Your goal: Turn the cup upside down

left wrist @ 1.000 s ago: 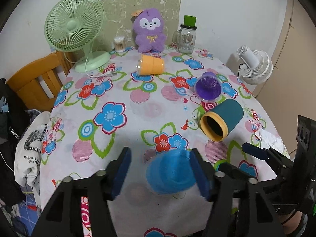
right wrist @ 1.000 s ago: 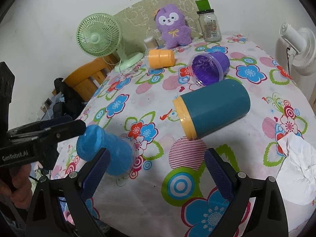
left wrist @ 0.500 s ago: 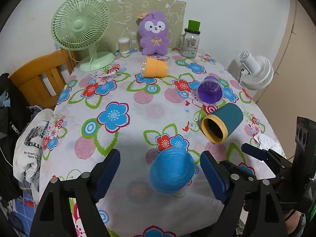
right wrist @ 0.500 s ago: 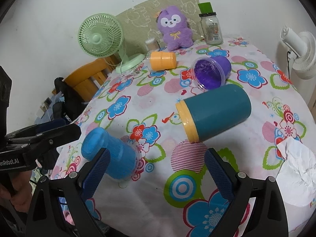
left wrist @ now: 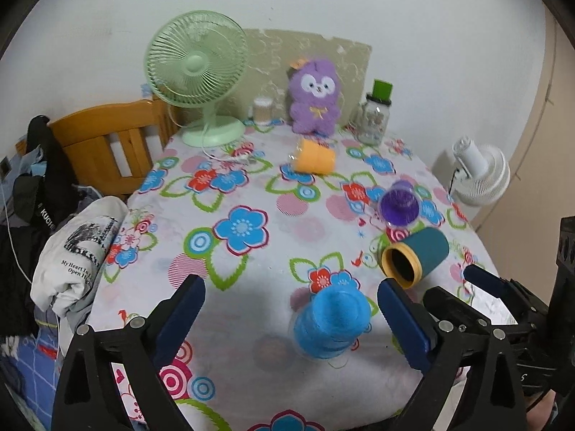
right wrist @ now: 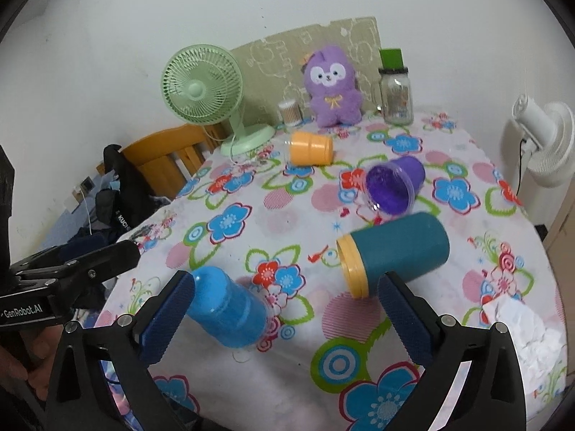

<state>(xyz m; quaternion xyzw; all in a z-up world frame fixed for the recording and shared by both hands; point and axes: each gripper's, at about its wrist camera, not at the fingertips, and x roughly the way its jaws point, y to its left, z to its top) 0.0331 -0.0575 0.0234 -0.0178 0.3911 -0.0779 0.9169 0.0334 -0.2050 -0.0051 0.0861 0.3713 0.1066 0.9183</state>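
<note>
A blue cup (left wrist: 332, 323) stands upside down on the flowered tablecloth near the table's front edge; it also shows in the right wrist view (right wrist: 226, 310). My left gripper (left wrist: 291, 318) is open and empty, its pads wide apart either side of the cup and clear of it. My right gripper (right wrist: 284, 314) is open and empty, with the blue cup by its left pad. A teal cup with a yellow rim (right wrist: 391, 253), a purple cup (right wrist: 393, 185) and an orange cup (right wrist: 311, 148) lie on their sides further back.
At the back stand a green fan (left wrist: 201, 75), a purple plush toy (left wrist: 316, 95), a glass jar with a green lid (left wrist: 375, 116) and a small container (left wrist: 263, 110). A crumpled tissue (right wrist: 521, 327) lies at the right edge. A wooden chair (left wrist: 107, 143) and clothes are left.
My left gripper has opened wide, let go of the blue cup and pulled back and up. The cup stays upside down on the cloth. The right gripper has hardly moved.
</note>
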